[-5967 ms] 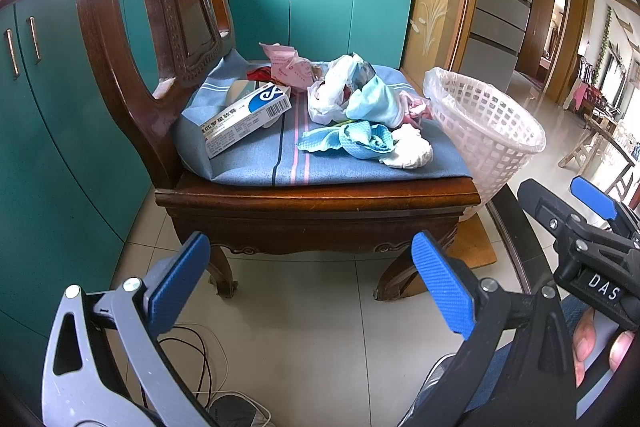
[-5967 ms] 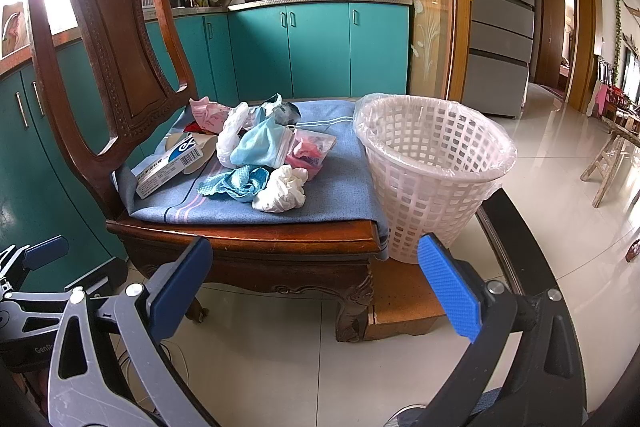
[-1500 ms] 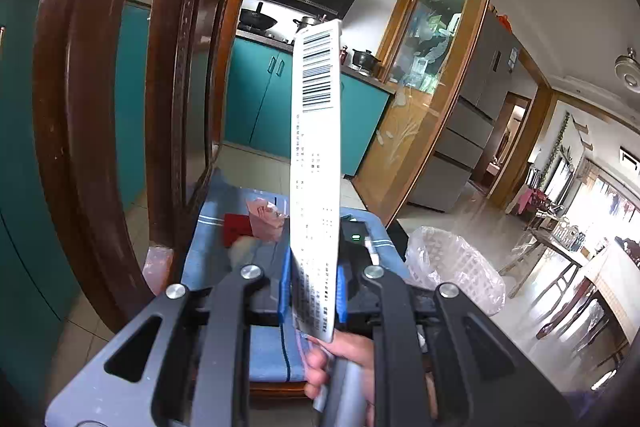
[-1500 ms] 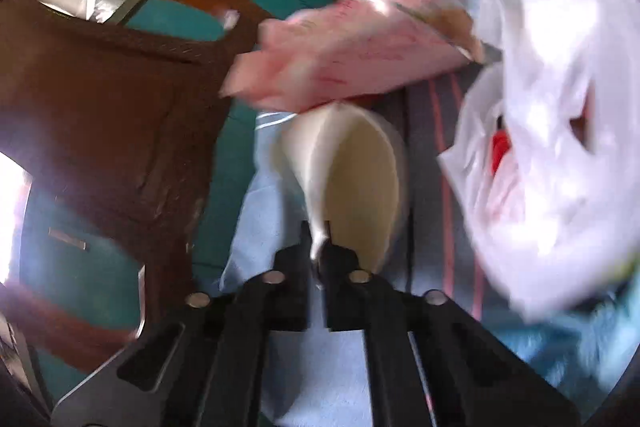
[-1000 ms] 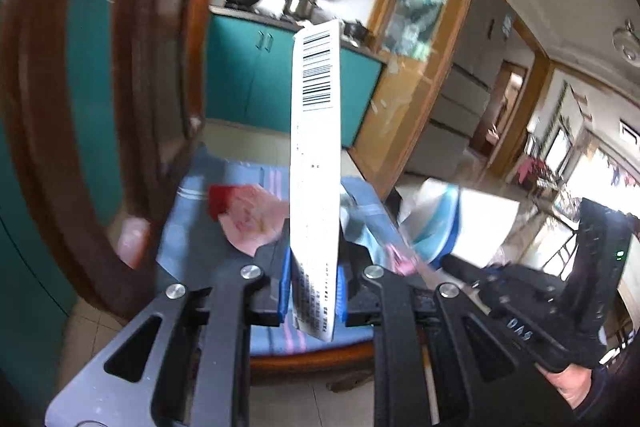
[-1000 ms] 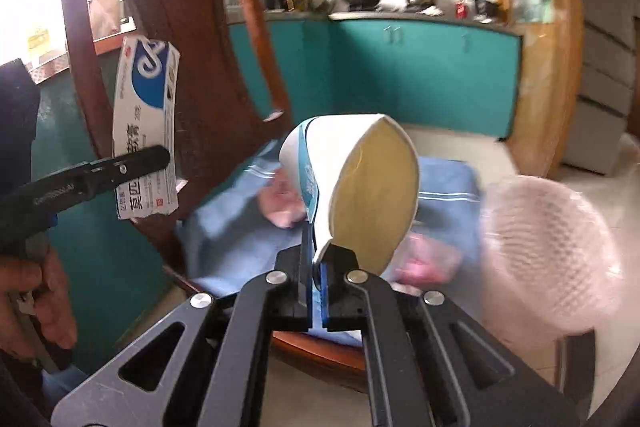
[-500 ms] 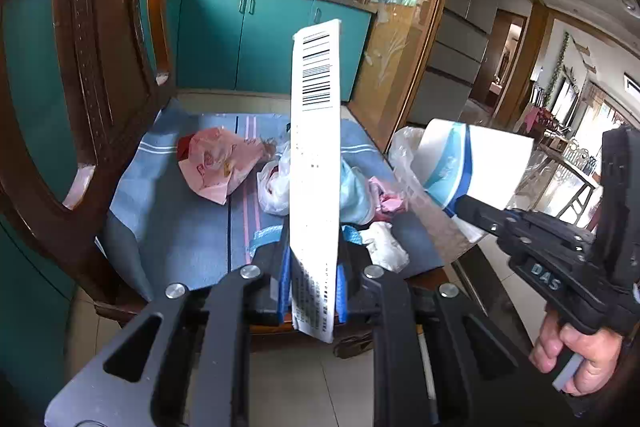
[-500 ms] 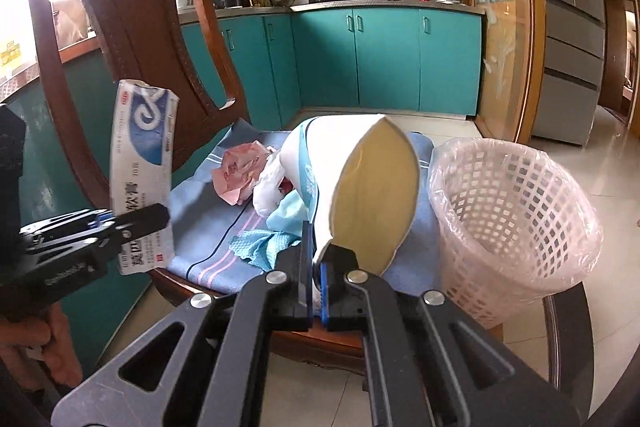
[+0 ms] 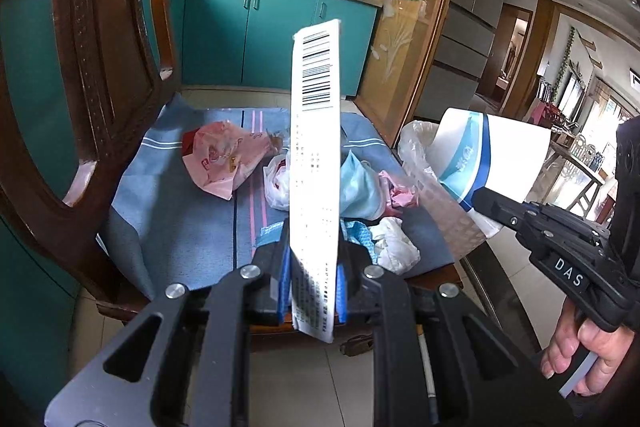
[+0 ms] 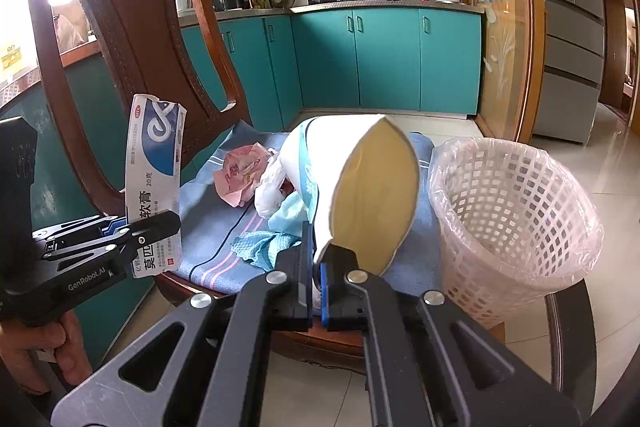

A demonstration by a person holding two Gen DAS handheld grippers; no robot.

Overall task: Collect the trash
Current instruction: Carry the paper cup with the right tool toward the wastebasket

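My left gripper (image 9: 314, 285) is shut on a white and blue ointment box (image 9: 316, 163) and holds it upright in front of the chair; the box also shows in the right wrist view (image 10: 154, 183). My right gripper (image 10: 317, 281) is shut on the rim of a squashed white paper cup (image 10: 360, 195), held above the seat's front edge, left of the white lattice waste basket (image 10: 516, 223). The cup shows in front of the basket in the left wrist view (image 9: 492, 163). A pink wrapper (image 9: 220, 155), a white plastic bag (image 9: 276, 183), blue cloths (image 10: 264, 247) and a white tissue (image 9: 394, 245) lie on the seat.
The wooden chair (image 10: 132, 59) has a blue striped cushion (image 9: 192, 227) and a tall carved back on the left. The basket, lined with a clear bag, stands right of the seat. Teal cabinets (image 10: 384, 59) stand behind, tiled floor below.
Both grippers have drawn back a little from the chair with the box and the cup still held. The cup now sits closer to the basket.
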